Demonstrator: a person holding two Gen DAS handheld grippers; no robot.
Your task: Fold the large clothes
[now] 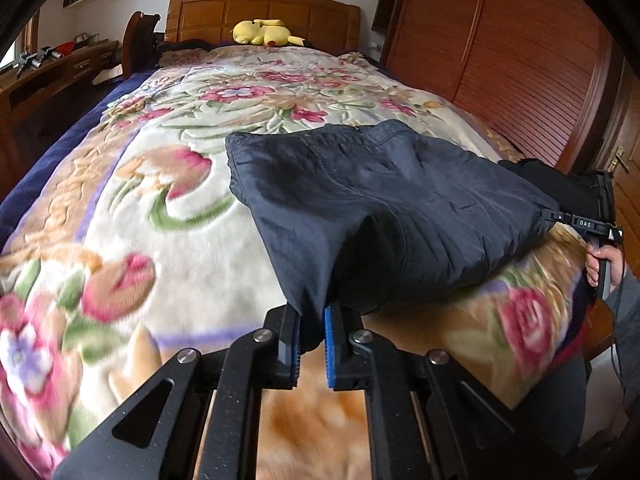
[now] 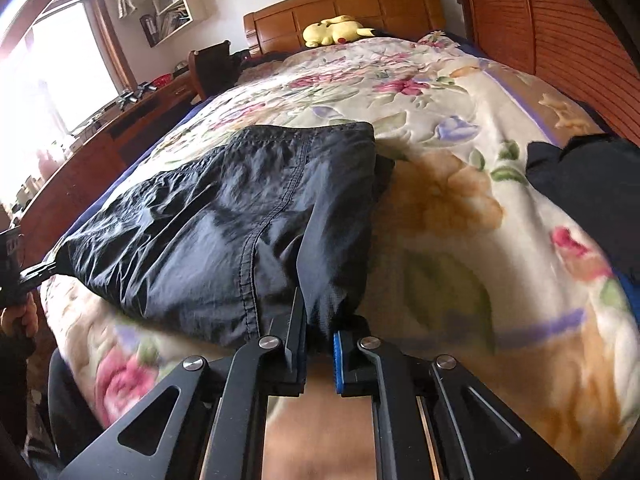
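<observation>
A dark navy garment (image 1: 380, 208) lies partly folded on the floral blanket (image 1: 160, 200) near the foot of the bed. My left gripper (image 1: 313, 316) is shut on its near left corner and holds that edge a little above the blanket. My right gripper (image 2: 320, 328) is shut on the near right corner of the same garment (image 2: 224, 216). The right gripper also shows at the right edge of the left wrist view (image 1: 560, 216), and the left one at the left edge of the right wrist view (image 2: 44, 268). The far end of the garment rests on the blanket.
A yellow plush toy (image 1: 266, 33) lies by the wooden headboard (image 1: 264, 12). A wooden wardrobe (image 1: 500, 48) stands along the bed's right side, a desk with clutter (image 2: 120, 120) along the left. Another dark cloth (image 2: 588, 184) lies on the blanket at right.
</observation>
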